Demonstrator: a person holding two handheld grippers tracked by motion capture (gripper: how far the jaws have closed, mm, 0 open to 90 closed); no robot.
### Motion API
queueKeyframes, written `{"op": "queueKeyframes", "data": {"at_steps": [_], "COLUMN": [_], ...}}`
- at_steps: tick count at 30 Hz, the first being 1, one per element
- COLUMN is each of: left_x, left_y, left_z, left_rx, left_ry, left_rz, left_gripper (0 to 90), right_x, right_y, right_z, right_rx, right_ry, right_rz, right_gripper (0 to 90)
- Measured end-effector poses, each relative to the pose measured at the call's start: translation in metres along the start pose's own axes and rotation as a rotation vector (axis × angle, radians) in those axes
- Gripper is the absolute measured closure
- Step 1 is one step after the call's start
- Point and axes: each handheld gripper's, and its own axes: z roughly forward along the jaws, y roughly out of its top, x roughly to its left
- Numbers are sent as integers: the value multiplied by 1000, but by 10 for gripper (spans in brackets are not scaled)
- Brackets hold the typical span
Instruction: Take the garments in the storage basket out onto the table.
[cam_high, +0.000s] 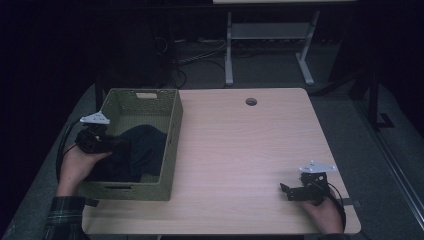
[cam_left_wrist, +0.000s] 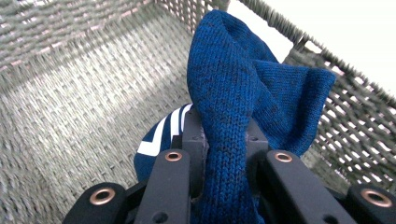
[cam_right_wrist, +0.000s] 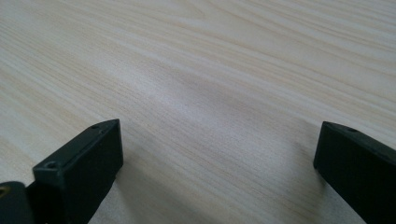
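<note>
My left gripper (cam_left_wrist: 224, 154) is clamped on a soft blue knitted garment (cam_left_wrist: 243, 93), its fold standing upright inside the woven basket (cam_high: 172, 135) at the table's left, while my right gripper (cam_right_wrist: 217, 172) rests apart

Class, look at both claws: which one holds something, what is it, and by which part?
The left claw is shut on a raised fold of the blue knitted garment inside the woven basket. The right claw is open over the table, holding nothing.

my left claw (cam_high: 107, 142) in woven basket (cam_high: 170, 145), on dark blue cloth (cam_high: 142, 150) | my right claw (cam_high: 295, 192) low over bare bench (cam_high: 240, 150), near-right corner
</note>
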Motion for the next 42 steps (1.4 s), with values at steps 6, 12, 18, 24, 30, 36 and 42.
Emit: {"op": "queueKeyframes", "data": {"at_steps": [6, 12, 18, 24, 30, 36, 42], "left_x": [1, 2, 2, 2, 1, 0, -1], "left_y": [1, 2, 5, 9, 15, 23, 33], "left_z": [-10, -18, -30, -37, -44, -51, -65], "left_rx": [-77, -121, -169, -209, -249, -263, -297], "left_ry": [-9, -8, -1, 9, 8, 7, 4], "left_rz": [-30, -34, -37, -48, -47, -41, -37], "left_gripper": [771, 771, 771, 771, 772, 772, 772], "right_x": [0, 0, 0, 0, 0, 0, 0], "right_y": [0, 0, 0, 0, 0, 0, 0], "right_z": [0, 0, 0, 0, 0, 0, 0], "right_rx": [1, 1, 1, 0, 0, 0, -1], "right_ry": [0, 0, 0, 2, 1, 2, 2], "right_rz": [1, 1, 1, 2, 2, 1, 0], "right_gripper": [10, 10, 10, 10, 10, 10, 10]}}
